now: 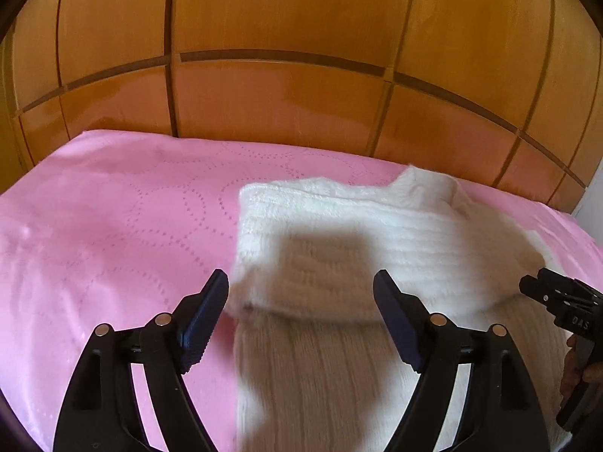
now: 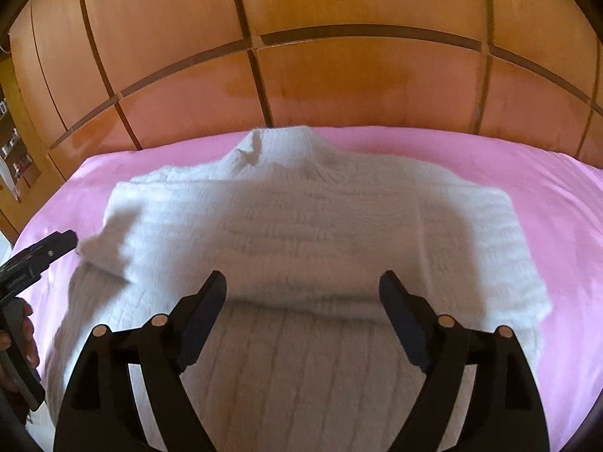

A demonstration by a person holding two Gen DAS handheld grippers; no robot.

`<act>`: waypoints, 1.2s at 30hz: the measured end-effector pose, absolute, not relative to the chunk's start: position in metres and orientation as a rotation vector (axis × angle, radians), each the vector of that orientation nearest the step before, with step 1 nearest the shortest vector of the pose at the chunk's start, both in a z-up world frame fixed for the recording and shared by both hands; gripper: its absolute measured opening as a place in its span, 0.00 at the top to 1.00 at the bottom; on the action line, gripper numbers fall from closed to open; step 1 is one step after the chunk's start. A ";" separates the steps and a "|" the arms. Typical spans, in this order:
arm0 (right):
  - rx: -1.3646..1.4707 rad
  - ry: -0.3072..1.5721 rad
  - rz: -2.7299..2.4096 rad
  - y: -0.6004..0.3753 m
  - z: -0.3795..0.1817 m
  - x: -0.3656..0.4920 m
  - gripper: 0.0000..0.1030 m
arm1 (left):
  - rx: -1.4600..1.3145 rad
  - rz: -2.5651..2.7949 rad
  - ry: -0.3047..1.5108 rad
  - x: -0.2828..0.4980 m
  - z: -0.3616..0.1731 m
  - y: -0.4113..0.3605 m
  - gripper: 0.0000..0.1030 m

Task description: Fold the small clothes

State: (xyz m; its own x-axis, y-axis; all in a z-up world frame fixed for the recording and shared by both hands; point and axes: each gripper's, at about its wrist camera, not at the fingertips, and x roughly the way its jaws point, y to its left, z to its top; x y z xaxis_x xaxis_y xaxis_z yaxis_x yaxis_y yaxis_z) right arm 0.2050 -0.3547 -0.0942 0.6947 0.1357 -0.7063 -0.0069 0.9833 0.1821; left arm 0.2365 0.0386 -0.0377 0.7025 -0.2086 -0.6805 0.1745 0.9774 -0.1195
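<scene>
A white knitted sweater (image 2: 301,226) lies flat on the pink bedspread (image 2: 546,196), collar toward the headboard, with both sleeves folded across the chest. It also shows in the left wrist view (image 1: 358,233). My left gripper (image 1: 301,293) is open and empty above the sweater's left folded edge. It shows at the left edge of the right wrist view (image 2: 56,243). My right gripper (image 2: 303,293) is open and empty above the sweater's middle. Its body shows at the right in the left wrist view (image 1: 554,301).
A glossy wooden headboard (image 2: 320,83) stands right behind the bed. Pink bedspread (image 1: 113,226) stretches to the left of the sweater. A shelf with small items (image 2: 15,150) is at the far left.
</scene>
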 end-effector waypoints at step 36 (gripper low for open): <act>0.306 0.978 -0.005 -0.435 -0.115 0.034 0.16 | -0.167 -0.464 0.944 0.089 -0.090 0.099 0.24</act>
State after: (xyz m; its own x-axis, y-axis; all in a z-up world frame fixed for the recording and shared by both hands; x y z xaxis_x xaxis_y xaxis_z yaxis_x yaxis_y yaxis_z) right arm 0.0339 -0.4346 -0.1147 0.5623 0.1328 -0.8162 0.1413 0.9571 0.2531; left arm 0.0885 0.0988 -0.0903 0.4967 -0.4529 -0.7404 0.3098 0.8894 -0.3361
